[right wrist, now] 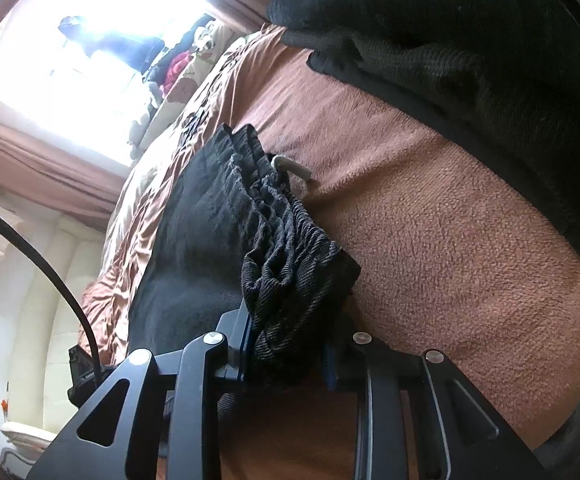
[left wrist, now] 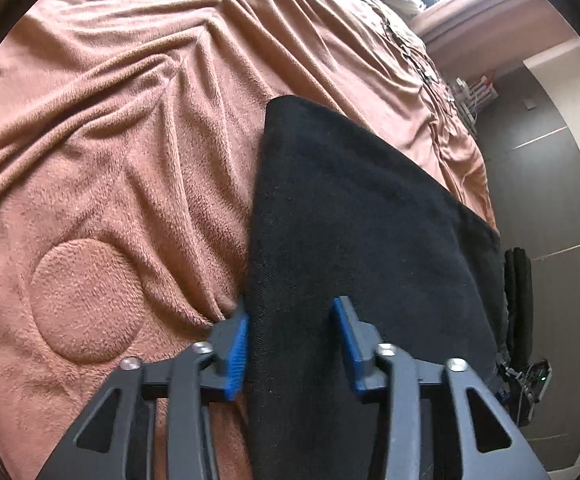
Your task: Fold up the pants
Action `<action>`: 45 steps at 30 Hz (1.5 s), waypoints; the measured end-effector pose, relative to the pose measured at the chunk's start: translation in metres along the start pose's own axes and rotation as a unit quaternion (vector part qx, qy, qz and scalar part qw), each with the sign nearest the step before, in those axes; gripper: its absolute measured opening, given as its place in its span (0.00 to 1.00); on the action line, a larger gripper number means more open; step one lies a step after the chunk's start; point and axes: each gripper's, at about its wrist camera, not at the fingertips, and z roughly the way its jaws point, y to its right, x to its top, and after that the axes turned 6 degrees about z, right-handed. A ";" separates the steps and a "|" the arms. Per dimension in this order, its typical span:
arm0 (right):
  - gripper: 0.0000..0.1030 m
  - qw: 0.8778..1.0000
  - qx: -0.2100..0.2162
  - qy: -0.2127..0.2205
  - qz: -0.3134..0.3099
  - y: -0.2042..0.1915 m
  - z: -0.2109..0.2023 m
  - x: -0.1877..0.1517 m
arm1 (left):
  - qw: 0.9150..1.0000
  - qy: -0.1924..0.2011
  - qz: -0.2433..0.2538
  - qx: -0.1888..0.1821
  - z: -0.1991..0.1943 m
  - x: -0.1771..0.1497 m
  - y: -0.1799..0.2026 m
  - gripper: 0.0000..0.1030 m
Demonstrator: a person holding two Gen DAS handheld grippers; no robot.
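Right hand-held gripper clamps my black pants' gathered elastic waistband; left hand-held gripper gapes over their black cloth.

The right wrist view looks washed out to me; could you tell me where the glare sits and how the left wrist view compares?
Right wrist view: the window at upper left is blown out white, leaving the pants dark but their gathered waistband readable. Left wrist view: even light, the blanket texture crisp, the pants nearly featureless black; fisheye bending at both rims.
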 end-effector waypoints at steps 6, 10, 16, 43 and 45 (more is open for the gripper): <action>0.23 1.000 -0.016 0.007 -0.025 -0.016 -0.006 -0.002 | 1.000 0.025 0.006 -0.009 -0.021 0.002 0.012 0.09; 0.23 0.999 -0.005 0.013 -0.039 -0.032 -0.014 -0.002 | 0.998 0.046 0.012 -0.028 -0.049 0.009 0.025 0.05; 0.23 0.998 -0.001 0.009 -0.056 -0.051 -0.016 -0.013 | 0.996 0.070 0.027 -0.040 -0.083 0.015 0.037 0.05; 0.27 0.985 -0.004 -0.094 -0.144 -0.147 0.095 -0.093 | 0.988 0.146 -0.037 0.020 -0.224 -0.012 -0.103 0.05; 0.38 0.983 -0.031 -0.100 -0.149 -0.145 0.104 -0.095 | 0.990 0.131 -0.048 0.024 -0.216 -0.015 -0.116 0.07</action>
